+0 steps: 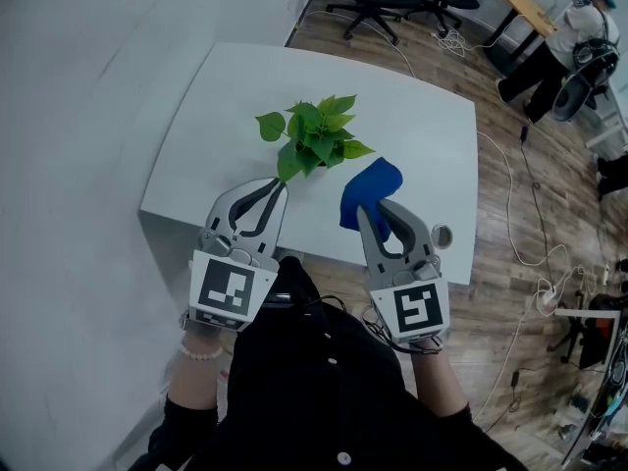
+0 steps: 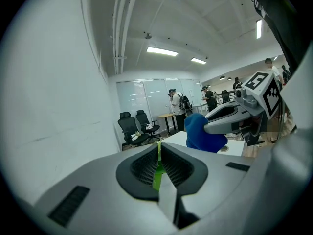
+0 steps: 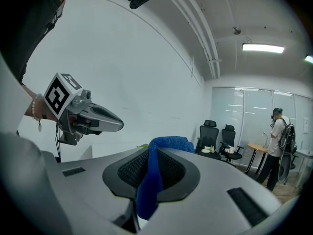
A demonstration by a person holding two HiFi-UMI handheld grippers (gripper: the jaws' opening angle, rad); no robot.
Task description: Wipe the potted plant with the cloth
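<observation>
- Spanning most of the head view: white tabletop (image 1: 226, 96), left edge against a pale wall, wooden floor (image 1: 510, 263) past the right and far edges.
- Standing beyond the far edge: black office chairs (image 1: 378, 3), then a round wooden table (image 1: 525, 6) with a person (image 1: 569, 27) beside it.
- Trailing over the floor off the right edge: loose white cables (image 1: 530, 214).
- Sitting near the middle of the tabletop, a little toward the near edge: potted plant (image 1: 316, 137), green heart-shaped leaves spread wide, pot hidden under them from above.
- Reaching in over the near edge, left of the plant: left tool (image 1: 283, 183), jaws pressed together on one low leaf (image 2: 157, 173), a thin green strip showing between the ribbed pads.
- Reaching in over the near edge, right of the plant: right tool (image 1: 373, 207), jaws clamped on the cloth (image 1: 371, 186), a blue fold running down between the pads and bunching over the tips.
- Hanging above the tabletop just beside the plant's right-hand leaves: the cloth's free end, contact with the foliage impossible to tell.
- Set into the tabletop close to the near right corner: small round grey fitting (image 1: 442, 235).
</observation>
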